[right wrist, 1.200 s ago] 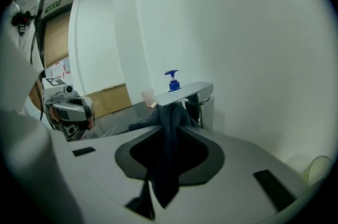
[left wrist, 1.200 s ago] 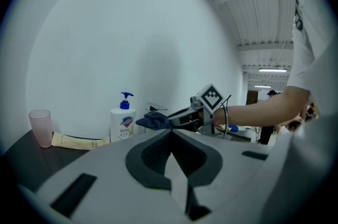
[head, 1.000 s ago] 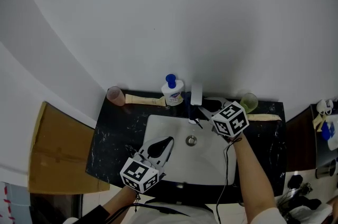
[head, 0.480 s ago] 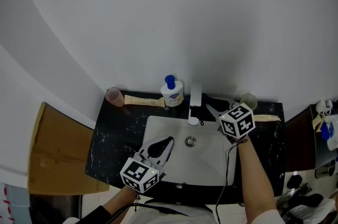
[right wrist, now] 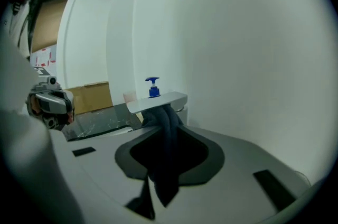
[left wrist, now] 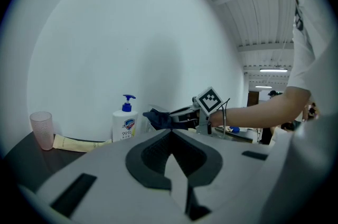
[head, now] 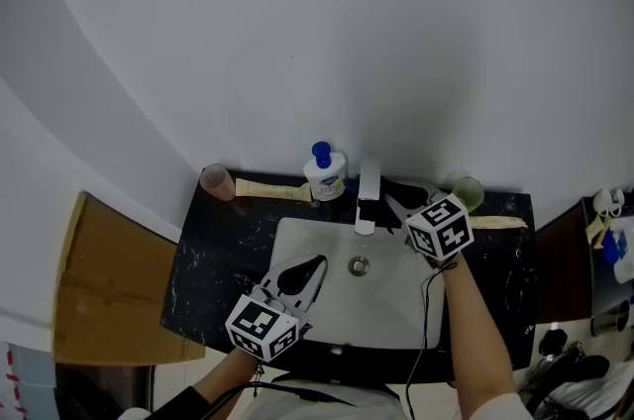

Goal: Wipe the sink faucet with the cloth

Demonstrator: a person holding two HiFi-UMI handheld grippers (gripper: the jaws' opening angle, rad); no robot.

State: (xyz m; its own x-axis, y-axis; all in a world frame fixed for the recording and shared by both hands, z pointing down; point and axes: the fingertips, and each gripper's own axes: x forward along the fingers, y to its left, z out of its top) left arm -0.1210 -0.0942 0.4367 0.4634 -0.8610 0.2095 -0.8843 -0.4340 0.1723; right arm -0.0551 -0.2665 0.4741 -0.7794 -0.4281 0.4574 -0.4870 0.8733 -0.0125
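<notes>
The silver faucet [head: 368, 196] stands at the back of the white sink [head: 391, 301]; its flat spout [right wrist: 157, 101] shows right ahead in the right gripper view. My right gripper [head: 390, 202] is shut on a dark blue cloth [right wrist: 165, 151], which hangs bunched between the jaws and reaches up under the spout. In the head view the cloth [head: 402, 194] lies against the faucet's right side. My left gripper [head: 318, 262] hovers over the sink's front left, jaws together with nothing in them [left wrist: 170, 132].
A blue-pump soap bottle [head: 324, 173] stands just left of the faucet, with a pink cup [head: 216, 180] and a beige tube [head: 269, 189] further left. A green cup [head: 467, 192] sits right on the black counter [head: 213, 250]. A cardboard box [head: 109, 284] stands beside the counter.
My right gripper drew back with the cloth from the spout's front end to the faucet's right side, near its base. The left gripper has not moved.
</notes>
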